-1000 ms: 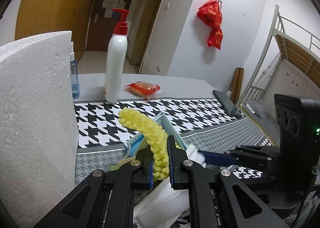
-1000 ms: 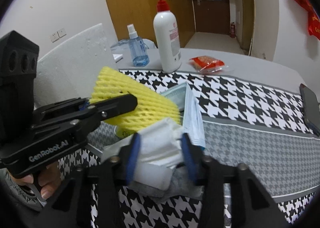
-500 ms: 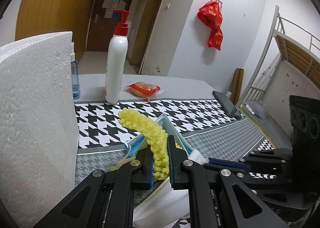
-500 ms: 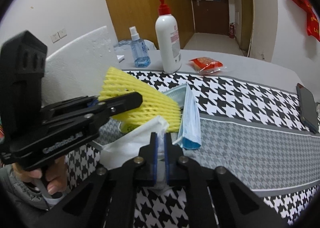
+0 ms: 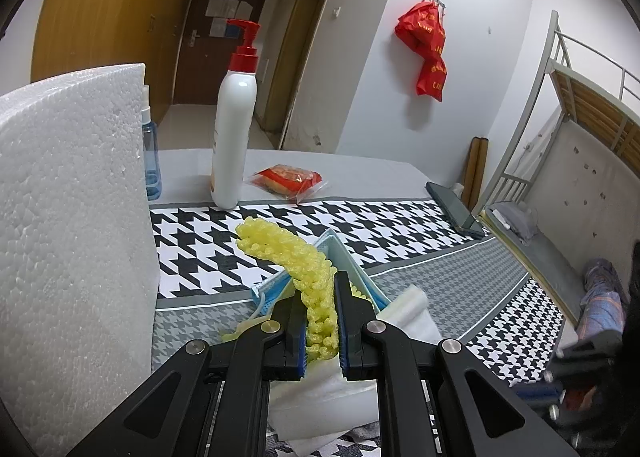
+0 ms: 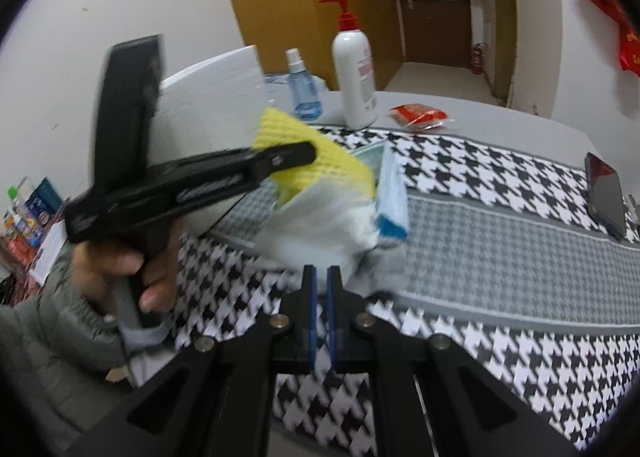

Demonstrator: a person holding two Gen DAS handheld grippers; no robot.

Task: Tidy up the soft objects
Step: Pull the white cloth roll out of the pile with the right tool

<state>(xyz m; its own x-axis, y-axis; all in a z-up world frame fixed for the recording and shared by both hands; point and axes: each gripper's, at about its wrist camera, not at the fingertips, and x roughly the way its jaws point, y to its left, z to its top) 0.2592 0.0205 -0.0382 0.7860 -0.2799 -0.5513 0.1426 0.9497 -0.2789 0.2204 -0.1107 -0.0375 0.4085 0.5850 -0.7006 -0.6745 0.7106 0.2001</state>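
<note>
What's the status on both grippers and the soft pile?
Left gripper shut on yellow foam net. Right gripper shut, empty, short of white tissue. Face mask beside net. Nothing blocking.

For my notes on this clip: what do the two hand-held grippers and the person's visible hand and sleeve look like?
Both hand-held grippers, left and right, are matte black linkage frames with silver pivot rivets and blue pads on the inner faces of the fingers. Seen from the right wrist camera, the left unit has a tall black block on top, blurred white lettering and a pistol-style handle. A bare hand grips it, in a grey padded sleeve.

Grey table (image 5: 360, 173), houndstooth cloth (image 5: 400, 225), pump bottle (image 5: 234, 137)
</note>
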